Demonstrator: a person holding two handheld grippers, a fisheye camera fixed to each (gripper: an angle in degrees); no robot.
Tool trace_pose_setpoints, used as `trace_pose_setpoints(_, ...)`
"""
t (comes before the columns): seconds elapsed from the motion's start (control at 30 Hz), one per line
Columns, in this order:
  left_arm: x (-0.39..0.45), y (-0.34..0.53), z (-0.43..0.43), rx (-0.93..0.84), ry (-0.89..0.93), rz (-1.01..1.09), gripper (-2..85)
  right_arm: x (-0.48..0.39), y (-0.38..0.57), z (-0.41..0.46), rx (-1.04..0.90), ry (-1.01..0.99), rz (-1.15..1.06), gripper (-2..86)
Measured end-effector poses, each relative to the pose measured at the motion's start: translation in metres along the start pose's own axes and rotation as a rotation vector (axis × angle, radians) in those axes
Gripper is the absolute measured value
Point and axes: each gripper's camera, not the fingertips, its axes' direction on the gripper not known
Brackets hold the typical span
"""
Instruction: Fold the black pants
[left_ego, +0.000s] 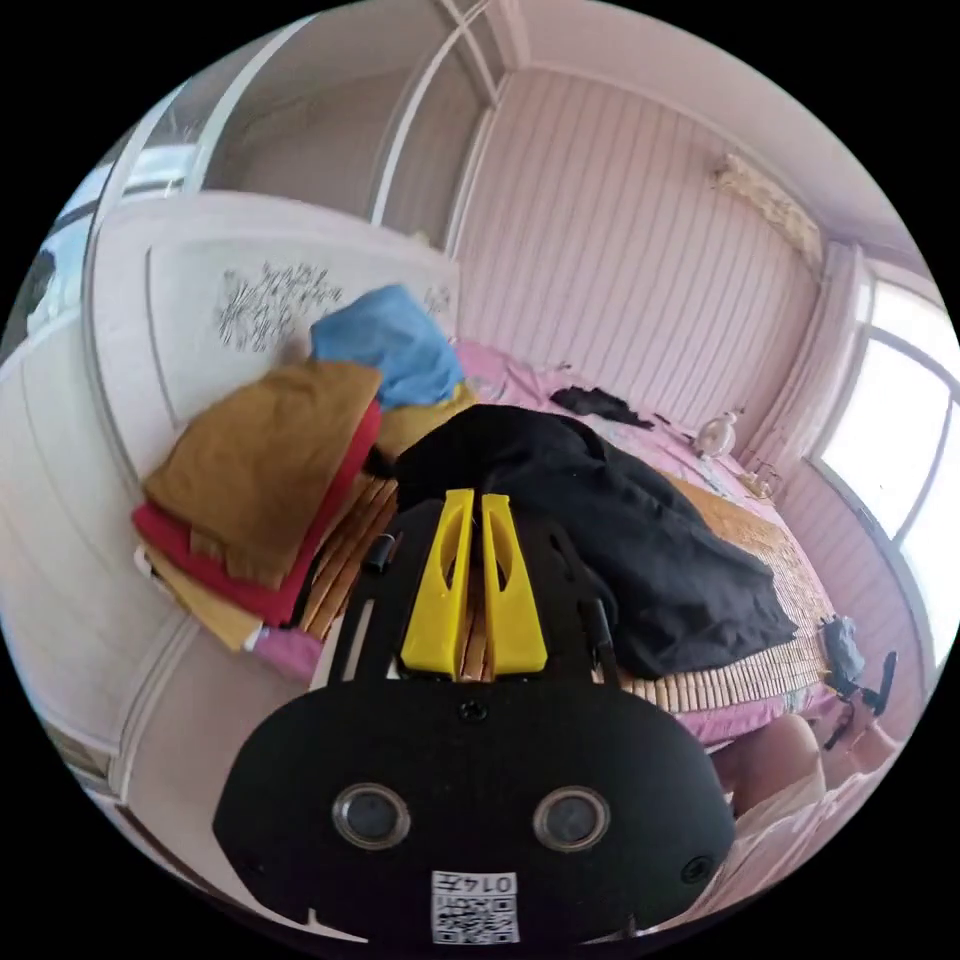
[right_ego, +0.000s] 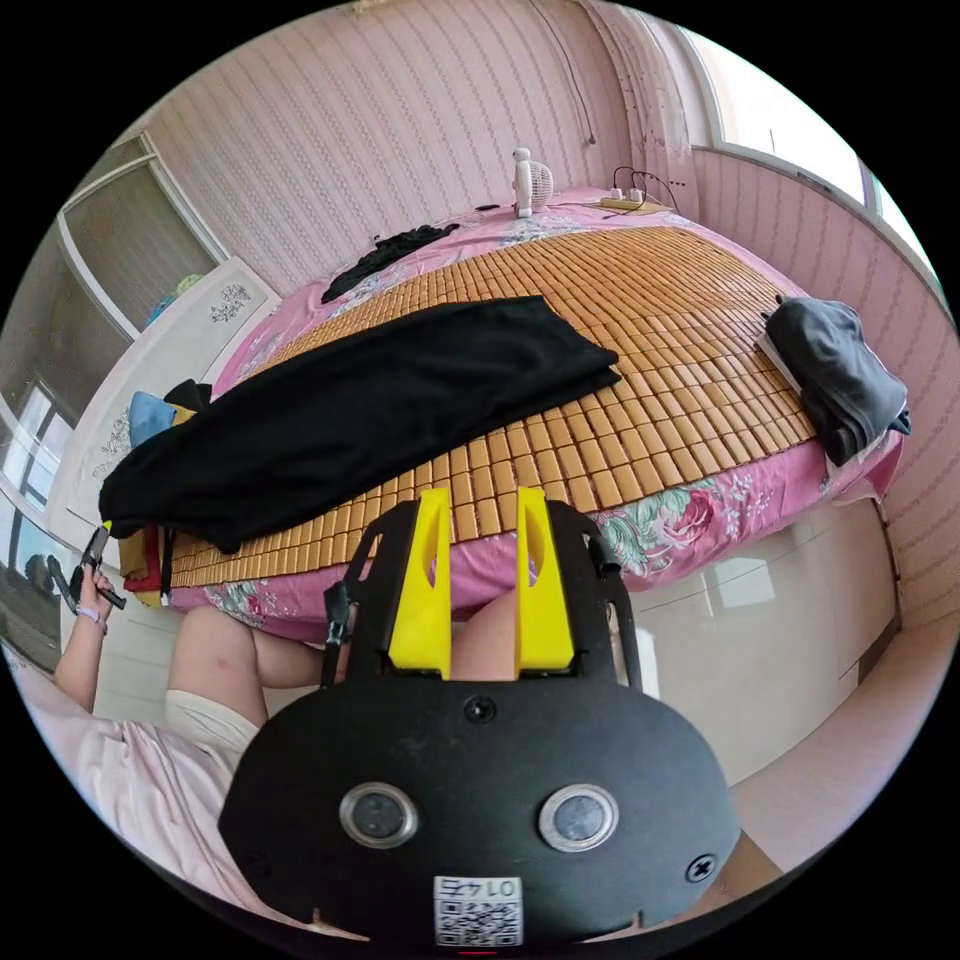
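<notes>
Black pants (right_ego: 360, 410) lying long across the bamboo mat (right_ego: 640, 330) on the bed (right_ego: 700, 510), doubled leg on leg by the look of it, one end flat and square toward mid-mat, the other end bunched at the mat's edge near the clothes stack (left_ego: 255, 480). Left gripper (left_ego: 478, 505) hovering just short of that bunched end, jaws almost pressed together with only a thin slit between them, nothing held. Right gripper (right_ego: 475, 505) hanging off the bed's near side, jaws spread apart, empty, a knee visible between them. Likely step: reaching in to take both ends for the next fold. Best done by opening the left jaws first, pinching all layers at the rumpled end, pinching the flat end with the right, pulling lightly taut to smooth the bunching, then carrying one end over to meet the other with edges matched. Worth gripping near the corners, not mid-edge, to stop sagging. Pants of soft, matte, thin cloth, draping in loose folds, prone to slipping layer from layer. Mat of small hard tan tiles in a grid, slick enough for cloth to slide on. Pink flowered sheet (right_ego: 690, 520) under the mat. Stack of folded mustard, red and blue pieces leaning against a white headboard (left_ego: 200, 320). Grey folded garment (right_ego: 840, 380) at the far mat corner, well apart from the pants
</notes>
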Motion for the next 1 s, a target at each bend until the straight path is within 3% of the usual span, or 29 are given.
trace_pose_setpoints(0.07, -0.046, 0.050, 0.014, -0.232, -0.047, -0.145, -0.9, 0.002, 0.008, -0.001, -0.026, -0.004, 0.007, 10.2)
trace_pose_setpoints(0.17, -0.074, 0.095, -0.003, -0.260, -0.032, -0.261, -0.9, 0.003, 0.015, -0.013, -0.001, -0.004, 0.001, 10.5)
trace_pose_setpoints(0.3, -0.076, 0.113, -0.024, -0.268, -0.008, -0.253, -0.8, 0.004, 0.017, -0.021, -0.012, -0.019, 0.010, 10.8)
trace_pose_setpoints(0.6, 0.005, 0.117, -0.050, -0.255, 0.196, 0.059, 0.2, -0.022, 0.034, -0.025, -0.010, -0.069, -0.018, 10.7)
trace_pose_setpoints(0.77, 0.090, 0.148, -0.060, -0.266, 0.088, 0.389, 5.2, -0.038, 0.051, -0.041, 0.083, 0.027, -0.017, 10.4)
trace_pose_setpoints(1.0, 0.117, 0.173, -0.085, -0.216, 0.165, 0.429, 6.3, -0.065, 0.089, -0.071, 0.233, 0.069, -0.093, 9.5)
